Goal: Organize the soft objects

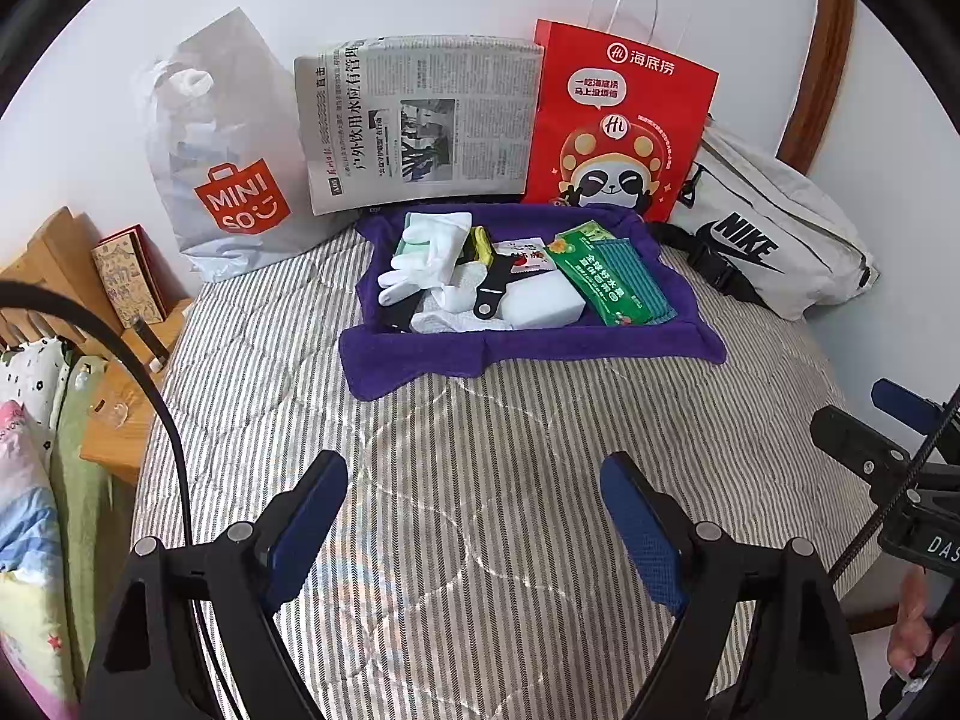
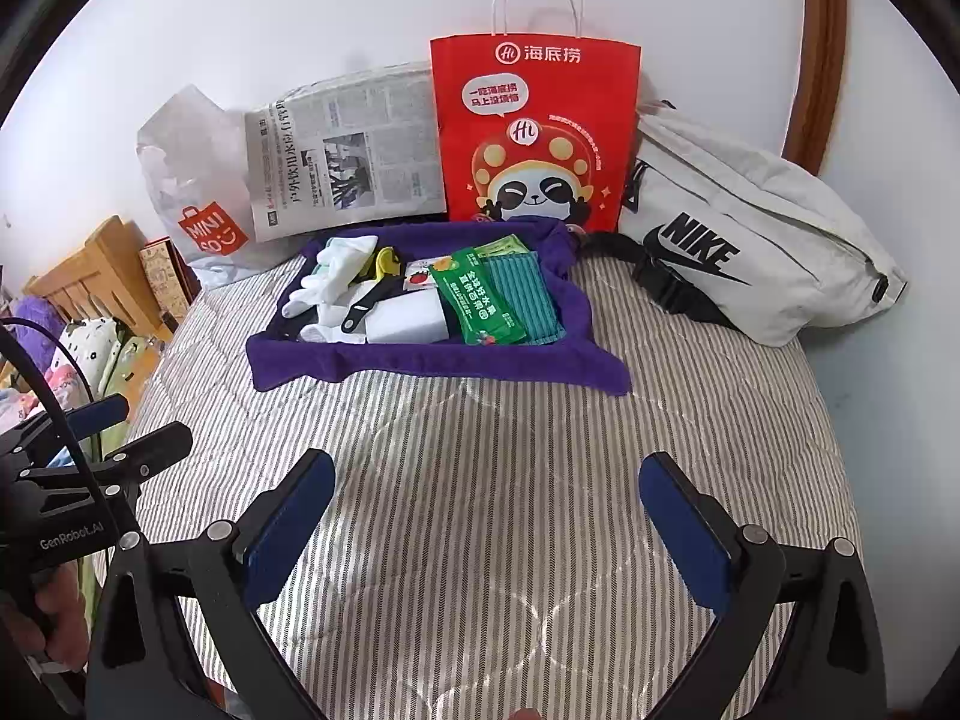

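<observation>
Purple towel (image 1: pixel 528 354) heaped with white gloves (image 1: pixel 420 258) lies ahead of both claws; left gripper (image 1: pixel 474 516) and right gripper (image 2: pixel 486 516) wide open, empty.

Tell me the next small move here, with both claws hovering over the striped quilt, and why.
Probably bring the left claw forward to the white glove in the purple cloth tray. Both claws, the right claw too, stand open and empty, well short of the tray, and the glove lies uppermost on the tray's left side.
</observation>
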A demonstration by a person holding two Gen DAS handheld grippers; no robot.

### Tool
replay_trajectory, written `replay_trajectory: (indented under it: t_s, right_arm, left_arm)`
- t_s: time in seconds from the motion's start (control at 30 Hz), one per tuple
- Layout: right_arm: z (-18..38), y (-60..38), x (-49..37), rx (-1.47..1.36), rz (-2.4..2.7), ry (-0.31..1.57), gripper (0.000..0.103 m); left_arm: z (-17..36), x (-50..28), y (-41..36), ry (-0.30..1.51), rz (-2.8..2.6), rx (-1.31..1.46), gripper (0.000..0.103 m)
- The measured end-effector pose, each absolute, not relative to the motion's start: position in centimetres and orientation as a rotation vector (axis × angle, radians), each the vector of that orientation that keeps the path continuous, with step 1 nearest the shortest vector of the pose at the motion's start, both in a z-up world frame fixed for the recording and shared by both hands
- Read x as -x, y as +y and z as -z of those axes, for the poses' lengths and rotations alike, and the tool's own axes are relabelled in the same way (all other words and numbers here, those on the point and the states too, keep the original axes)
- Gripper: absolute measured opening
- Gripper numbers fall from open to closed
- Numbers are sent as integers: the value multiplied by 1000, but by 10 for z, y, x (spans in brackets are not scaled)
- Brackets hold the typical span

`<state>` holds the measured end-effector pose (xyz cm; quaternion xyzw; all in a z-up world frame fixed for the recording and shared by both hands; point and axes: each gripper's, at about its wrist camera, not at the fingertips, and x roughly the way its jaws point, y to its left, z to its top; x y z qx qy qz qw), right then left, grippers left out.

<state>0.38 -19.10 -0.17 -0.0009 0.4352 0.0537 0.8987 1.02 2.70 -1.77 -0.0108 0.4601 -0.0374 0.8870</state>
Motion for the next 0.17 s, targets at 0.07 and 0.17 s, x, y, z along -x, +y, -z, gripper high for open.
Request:
replay_trajectory:
  t_s: [0.07,0.17]
  right_arm:
    - [2,-191,-4,0,-114,902,100]
    - [4,-190,-5,0,-114,908,100]
  left_arm:
    - [18,-10,27,957,77,23,86]
    - [18,-11,27,957,78,22,86]
